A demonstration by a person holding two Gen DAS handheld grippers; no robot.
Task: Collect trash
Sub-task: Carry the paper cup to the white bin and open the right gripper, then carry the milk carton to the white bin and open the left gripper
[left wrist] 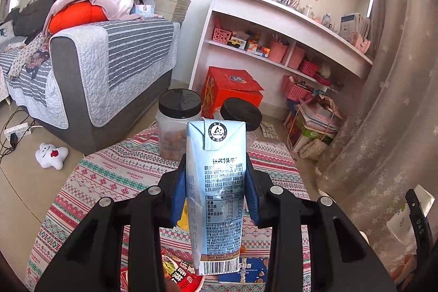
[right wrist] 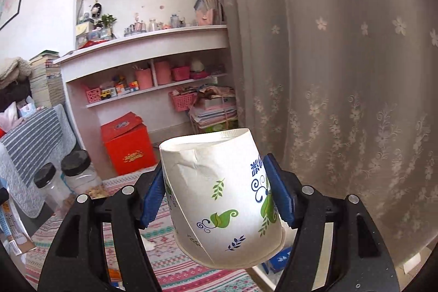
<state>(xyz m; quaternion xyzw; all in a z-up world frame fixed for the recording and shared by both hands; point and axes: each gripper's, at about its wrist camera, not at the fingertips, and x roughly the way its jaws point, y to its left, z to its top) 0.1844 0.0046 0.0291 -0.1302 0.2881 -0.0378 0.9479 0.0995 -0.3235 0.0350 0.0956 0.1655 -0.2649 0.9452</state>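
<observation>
Left claw (left wrist: pixel 216 199) is pinching a light-blue milk carton (left wrist: pixel 216 193) upright by its side faces, lifted clear above the bench (left wrist: pixel 109 177) with the patterned cloth. Right claw (right wrist: pixel 216 196) is pinching a white paper cup (right wrist: pixel 224 199) with leaf print, tilted, wall creased and dented near the base end. Both trash items are in the air; no bin shows in either view, so the drop point is unknown. For the carry, my take: keep the carton vertical in case of dregs, keep the cup mouth from tipping further, and don't squeeze the cup harder since it's already buckling and could slip out. Cup interior isn't visible, can't tell if empty. More wrappers lie on the bench under the left claw: a red snack pack (left wrist: pixel 178 270) and a blue one (left wrist: pixel 246 268). Two clear jars with black lids sit at the far edge; the left jar (left wrist: pixel 175 125) holds brown snacks, the right jar (left wrist: pixel 241 114) is mostly hidden.
</observation>
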